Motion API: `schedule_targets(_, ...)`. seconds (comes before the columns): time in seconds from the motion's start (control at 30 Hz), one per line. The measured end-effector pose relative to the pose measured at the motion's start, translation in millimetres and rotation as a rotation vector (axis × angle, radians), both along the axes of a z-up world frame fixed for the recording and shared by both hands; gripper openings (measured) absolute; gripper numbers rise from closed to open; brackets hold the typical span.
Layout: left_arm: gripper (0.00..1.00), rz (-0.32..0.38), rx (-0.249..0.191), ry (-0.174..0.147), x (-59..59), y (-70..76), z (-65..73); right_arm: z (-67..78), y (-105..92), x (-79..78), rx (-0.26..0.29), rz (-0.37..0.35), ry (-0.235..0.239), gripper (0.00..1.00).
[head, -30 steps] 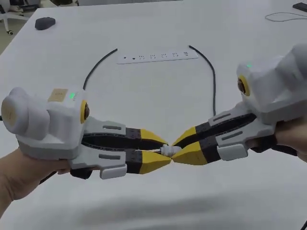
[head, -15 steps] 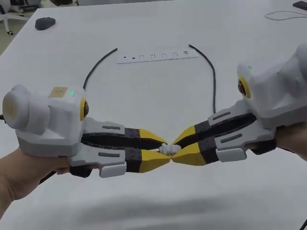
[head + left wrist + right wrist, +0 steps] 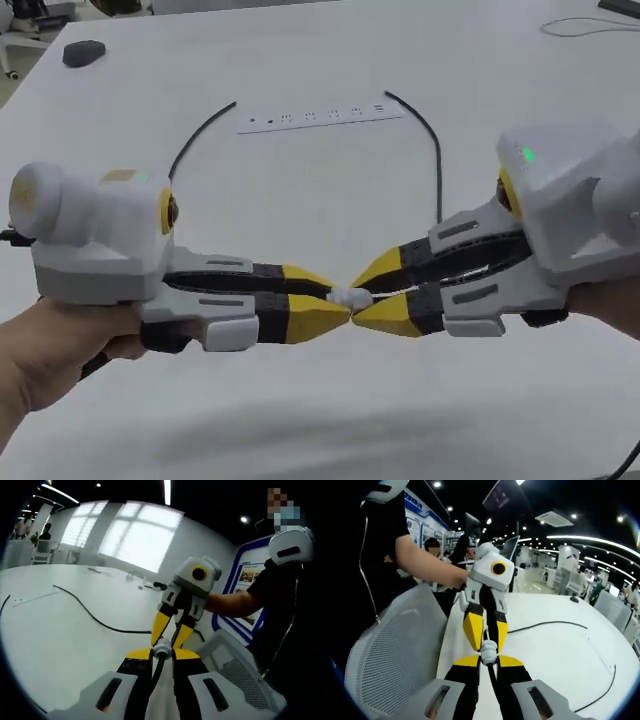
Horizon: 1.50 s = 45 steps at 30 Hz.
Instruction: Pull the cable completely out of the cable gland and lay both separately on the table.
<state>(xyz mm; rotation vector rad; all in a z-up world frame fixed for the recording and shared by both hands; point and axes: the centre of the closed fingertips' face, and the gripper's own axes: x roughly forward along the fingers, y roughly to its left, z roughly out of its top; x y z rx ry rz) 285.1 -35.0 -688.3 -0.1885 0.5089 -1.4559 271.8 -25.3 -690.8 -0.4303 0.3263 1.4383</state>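
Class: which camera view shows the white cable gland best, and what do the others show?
The right gripper view: the cable gland shows its length side-on between the right tongs. The left gripper view shows mainly its rounded end. In the head view it is a small white spot between yellow tips.

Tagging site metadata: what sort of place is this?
Probably an open-plan office or demo lab: a large white table with a power strip, a mesh office chair and wall poster boards.

White power strip (image 3: 316, 116) far centre on white table (image 3: 300, 210), dark computer mouse (image 3: 83, 53) far left, grey mesh chair (image 3: 395, 650) near.
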Motion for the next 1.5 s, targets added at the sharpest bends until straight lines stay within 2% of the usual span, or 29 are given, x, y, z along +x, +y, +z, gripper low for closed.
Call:
schedule_targets(0.07,0.15,0.003,0.000,0.027,0.1,-0.1,-0.8,-1.4,-1.2,4.6,-0.012,0.006,-0.037,0.06)
schedule_targets(0.17,0.15,0.026,-0.017,0.088,2.7,0.8,0.5,2.3,0.1,7.6,-0.027,0.035,-0.190,0.06)
schedule_targets(0.2,0.15,0.024,-0.023,0.145,0.2,1.2,1.3,1.9,0.8,4.8,-0.031,0.046,-0.200,0.06)
schedule_targets(0.23,0.15,0.023,-0.027,0.174,0.1,1.9,0.9,2.1,0.9,4.1,-0.039,0.047,-0.213,0.06)
schedule_targets(0.27,0.15,0.023,-0.028,0.143,1.9,2.6,0.6,2.8,0.8,5.6,-0.045,0.051,-0.245,0.07)
schedule_targets(0.3,0.15,0.026,-0.034,0.144,1.7,2.3,1.5,1.2,0.3,6.7,-0.056,0.064,-0.273,0.07)
schedule_targets(0.33,0.15,0.024,-0.035,0.166,0.4,2.3,1.6,-0.2,0.5,5.5,-0.060,0.066,-0.264,0.07)
schedule_targets(0.5,0.15,0.020,-0.027,0.153,-1.3,2.7,2.1,0.9,1.6,5.4,-0.062,0.068,-0.271,0.07)
schedule_targets(0.57,0.15,0.022,-0.026,0.165,-1.7,2.7,1.9,0.3,1.1,6.8,-0.058,0.044,-0.223,0.07)
schedule_targets(0.6,0.15,0.022,-0.024,0.167,-1.7,2.8,1.5,-0.2,0.9,7.6,-0.058,0.047,-0.226,0.07)
schedule_targets(0.63,0.15,0.021,-0.023,0.161,-2.1,2.7,1.2,-0.6,0.5,7.3,-0.059,0.047,-0.223,0.07)
schedule_targets(0.7,0.15,0.013,-0.019,0.147,-3.8,1.8,1.0,-1.2,-0.6,5.9,-0.055,0.027,-0.177,0.08)
schedule_targets(0.73,0.15,0.007,-0.020,0.123,-5.5,1.1,2.9,0.2,-1.4,5.2,-0.035,0.022,-0.146,0.08)
schedule_targets(0.77,0.15,0.004,-0.026,0.070,-4.4,0.5,4.8,2.8,-1.3,5.1,-0.011,0.011,-0.121,0.10)
schedule_targets(0.8,0.15,0.017,-0.035,0.013,-0.2,1.4,8.0,6.6,-1.0,3.4,0.033,-0.015,-0.036,0.14)
schedule_targets(0.87,0.15,0.016,-0.051,-0.048,2.2,4.0,13.6,11.5,0.0,0.1,0.097,-0.048,0.123,0.28)
schedule_targets(0.9,0.15,0.016,-0.053,-0.072,2.9,4.7,15.4,11.2,-1.0,0.3,0.101,-0.052,0.155,0.29)
schedule_targets(0.93,0.15,0.009,-0.054,-0.103,3.2,5.3,16.9,10.9,-3.1,6.2,0.112,-0.076,0.158,0.28)
schedule_targets(0.97,0.15,-0.011,-0.044,-0.169,2.2,6.3,18.1,12.5,-2.6,6.5,0.131,-0.081,0.178,0.28)
schedule_targets(1.0,0.15,-0.014,-0.062,-0.202,2.6,5.7,22.4,13.9,-2.2,6.2,0.153,-0.088,0.229,0.28)
schedule_targets(1.03,0.15,-0.023,-0.064,-0.219,1.0,5.8,23.6,16.5,-1.4,5.1,0.178,-0.097,0.283,0.28)
schedule_targets(1.07,0.15,-0.027,-0.054,-0.218,-0.4,6.8,23.4,20.4,-0.5,5.0,0.215,-0.103,0.345,0.28)
schedule_targets(1.1,0.15,-0.032,-0.058,-0.237,-1.1,7.0,24.8,20.0,-1.7,6.3,0.220,-0.112,0.389,0.27)
schedule_targets(1.2,0.15,-0.049,-0.046,-0.263,-4.0,6.9,23.2,18.9,-2.8,8.7,0.222,-0.114,0.445,0.18)
schedule_targets(1.23,0.15,-0.051,-0.039,-0.270,-3.9,6.9,22.4,18.0,-3.0,10.8,0.221,-0.113,0.437,0.17)
schedule_targets(1.3,0.15,-0.052,-0.039,-0.273,-3.3,7.0,22.2,16.6,-2.0,10.3,0.221,-0.111,0.465,0.15)
schedule_targets(1.37,0.15,-0.049,-0.044,-0.277,-2.3,7.1,23.1,16.8,0.3,9.9,0.225,-0.113,0.464,0.18)
schedule_targets(1.4,0.15,-0.048,-0.039,-0.279,-2.0,7.5,22.8,18.6,2.0,6.6,0.232,-0.097,0.482,0.16)
schedule_targets(1.5,0.15,-0.053,-0.036,-0.284,-2.8,7.0,22.6,17.9,1.7,8.6,0.227,-0.098,0.473,0.10)
